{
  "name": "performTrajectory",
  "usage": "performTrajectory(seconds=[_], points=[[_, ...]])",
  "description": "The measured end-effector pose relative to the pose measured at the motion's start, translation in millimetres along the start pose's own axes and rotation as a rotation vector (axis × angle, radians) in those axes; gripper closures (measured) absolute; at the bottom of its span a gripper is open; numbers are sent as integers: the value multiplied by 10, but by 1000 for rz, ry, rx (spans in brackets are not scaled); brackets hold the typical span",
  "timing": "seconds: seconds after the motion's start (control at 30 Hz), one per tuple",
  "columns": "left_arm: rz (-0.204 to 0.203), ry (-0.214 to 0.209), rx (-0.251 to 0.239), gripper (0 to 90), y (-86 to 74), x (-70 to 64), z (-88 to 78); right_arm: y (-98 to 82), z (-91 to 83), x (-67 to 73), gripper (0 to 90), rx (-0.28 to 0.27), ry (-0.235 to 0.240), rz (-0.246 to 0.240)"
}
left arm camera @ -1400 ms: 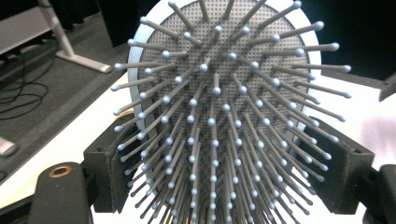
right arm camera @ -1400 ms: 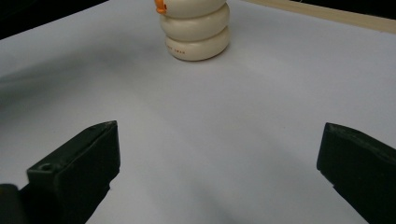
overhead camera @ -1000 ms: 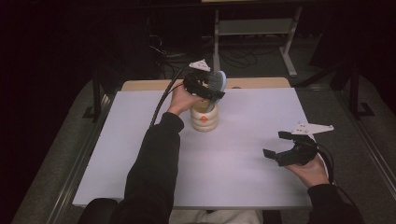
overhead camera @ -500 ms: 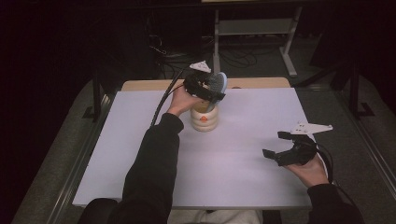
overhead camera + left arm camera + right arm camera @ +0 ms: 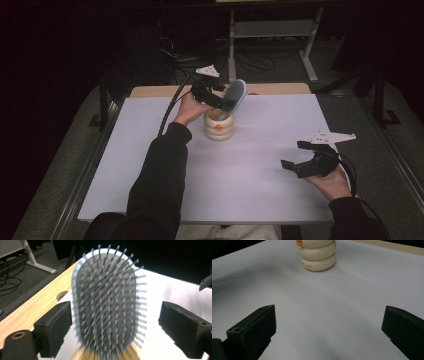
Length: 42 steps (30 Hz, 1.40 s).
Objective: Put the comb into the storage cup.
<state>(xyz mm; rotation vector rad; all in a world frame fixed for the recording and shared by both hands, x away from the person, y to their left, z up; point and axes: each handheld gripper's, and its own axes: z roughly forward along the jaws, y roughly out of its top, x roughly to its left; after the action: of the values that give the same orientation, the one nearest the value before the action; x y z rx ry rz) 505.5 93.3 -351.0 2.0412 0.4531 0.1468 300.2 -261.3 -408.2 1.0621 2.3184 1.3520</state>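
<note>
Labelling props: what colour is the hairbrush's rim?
Light blue on the hairbrush, around a grey bristle pad; clearest in the left gripper view.

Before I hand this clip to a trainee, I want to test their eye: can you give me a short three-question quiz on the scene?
1. True or false: the oval blue-rimmed hairbrush stands with its handle in the cream ribbed ceramic holder.
2. Which is nearer the holder: A the left gripper, or B the right gripper?
3. What lies between the right gripper's jaws in the right gripper view?

Key
1. True.
2. A.
3. Only bare white table; the jaws stand wide apart.
</note>
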Motion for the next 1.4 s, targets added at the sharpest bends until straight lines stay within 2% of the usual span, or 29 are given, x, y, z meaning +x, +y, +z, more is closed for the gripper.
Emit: performTrajectory(seconds=[0.37, 0.5, 0.6, 0.7, 0.83, 1.13, 1.4], points=[[-34, 29, -37, 0, -125, 17, -268, 3, 13, 7, 0, 8, -1, -4], [-52, 20, -75, 0, -170, 20, -371, 4, 13, 10, 0, 8, -1, -5], [-54, 19, -82, 0, -198, 13, -438, 4, 13, 8, 0, 7, -1, -4], [-50, 30, -91, 0, -241, 0, -522, 3, 14, 8, 0, 8, -1, -4], [-69, 44, -110, 0, -334, -6, -641, 4, 14, 12, 0, 9, -2, -4], [-100, 69, -110, 0, -583, 0, -832, 1, 12, 15, 0, 9, -5, -3], [-105, 82, -110, 0, -739, -30, -935, -1, 13, 17, 0, 14, -4, -1]])
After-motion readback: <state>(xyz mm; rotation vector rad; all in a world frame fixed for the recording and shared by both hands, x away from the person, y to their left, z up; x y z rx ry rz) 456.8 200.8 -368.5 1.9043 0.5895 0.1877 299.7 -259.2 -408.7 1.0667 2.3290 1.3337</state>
